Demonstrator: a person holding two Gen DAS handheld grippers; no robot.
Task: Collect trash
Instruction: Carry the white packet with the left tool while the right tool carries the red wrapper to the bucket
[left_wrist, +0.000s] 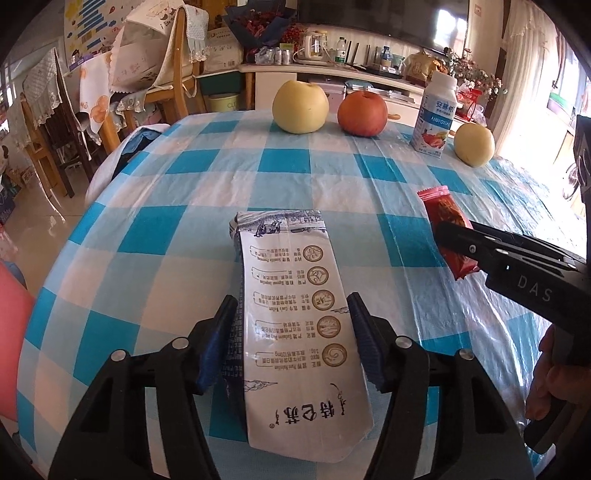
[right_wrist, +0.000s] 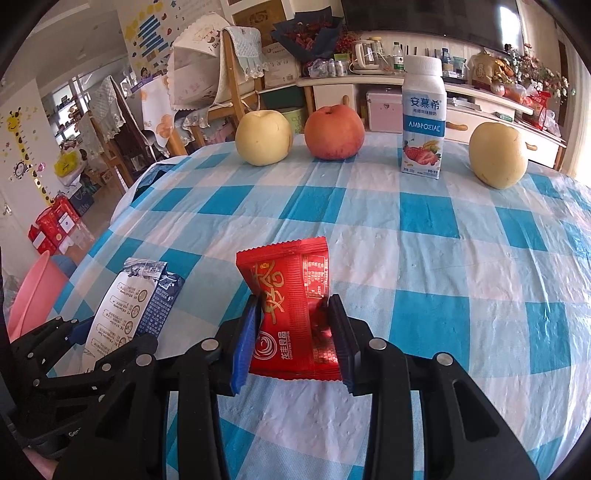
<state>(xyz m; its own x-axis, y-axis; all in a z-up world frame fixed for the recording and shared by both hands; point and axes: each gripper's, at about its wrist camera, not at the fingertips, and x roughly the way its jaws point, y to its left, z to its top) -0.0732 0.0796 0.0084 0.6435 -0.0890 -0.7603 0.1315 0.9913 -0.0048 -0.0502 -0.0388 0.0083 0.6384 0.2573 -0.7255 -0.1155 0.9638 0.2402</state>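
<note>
A flattened white milk carton (left_wrist: 291, 258) with dark blue sides runs lengthwise between the pads of my left gripper (left_wrist: 291, 314), which is shut on its two long sides. The carton's far end points away over the blue-and-white checked tablecloth (left_wrist: 177, 184). To the right, my right gripper (right_wrist: 295, 306) is shut on a red snack wrapper (right_wrist: 288, 273), and the foil is creased where the pads pinch its lower half. In the left wrist view the wrapper (left_wrist: 439, 206) sticks up out of the right gripper's black fingers (left_wrist: 454, 236). The carton (right_wrist: 129, 306) also shows at the lower left of the right wrist view.
Along the far edge of the table stand a yellow pear (right_wrist: 264, 136), a red apple (right_wrist: 334, 133), a white yogurt bottle (right_wrist: 423, 118) and a second pear (right_wrist: 498, 155). A pink basin (right_wrist: 33, 291) sits beyond the table's left edge. Wooden chairs (right_wrist: 236, 85) stand behind.
</note>
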